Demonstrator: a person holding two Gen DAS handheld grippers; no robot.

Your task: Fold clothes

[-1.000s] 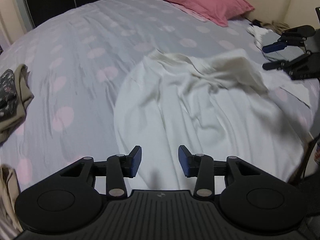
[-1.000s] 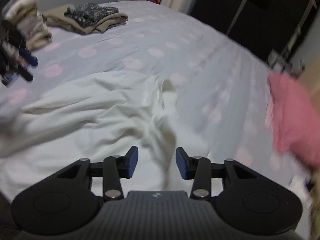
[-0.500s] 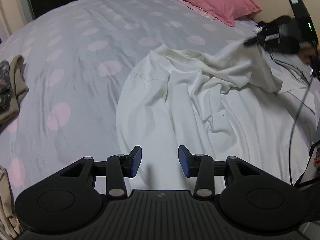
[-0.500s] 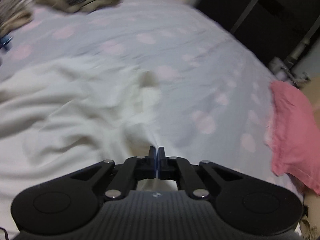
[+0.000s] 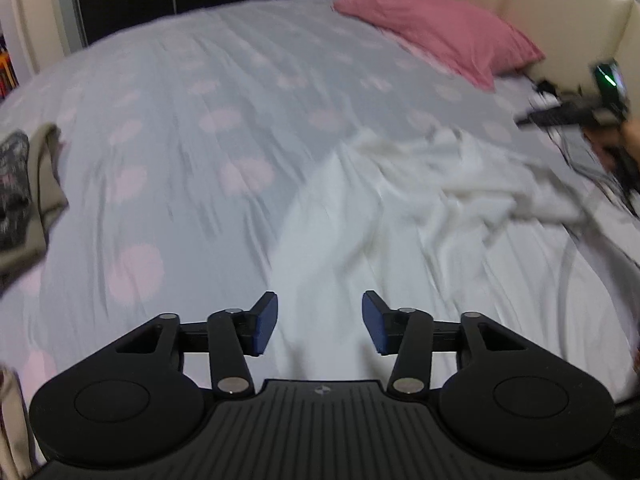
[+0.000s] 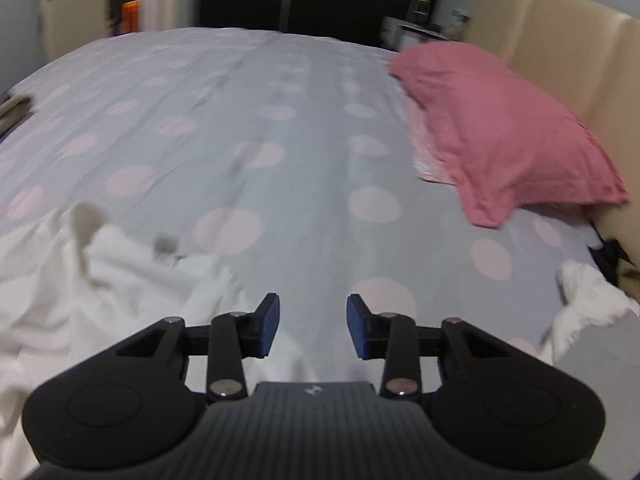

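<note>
A white garment (image 5: 400, 216) lies rumpled on the grey bedsheet with pink dots (image 5: 192, 128). My left gripper (image 5: 319, 326) hovers over the garment's near edge; its jaws are opening and nothing is between them. The right gripper shows blurred at the right edge of the left wrist view (image 5: 560, 114), above the garment's far side. In the right wrist view my right gripper (image 6: 312, 326) has its jaws opening with nothing between them, over the sheet beside the white garment (image 6: 92, 280), whose rumpled edge lies to its left.
A pink pillow (image 6: 504, 136) lies at the head of the bed against a cream headboard (image 6: 568, 44). Folded clothes, beige and dark patterned (image 5: 24, 200), lie at the left edge. A small white cloth (image 6: 588, 300) sits at the right near dark cables.
The right gripper shut on a fold of the white garment, then opened and swung right toward the pillow, leaving the cloth. The left gripper moved along the garment's near edge and widened slightly.
</note>
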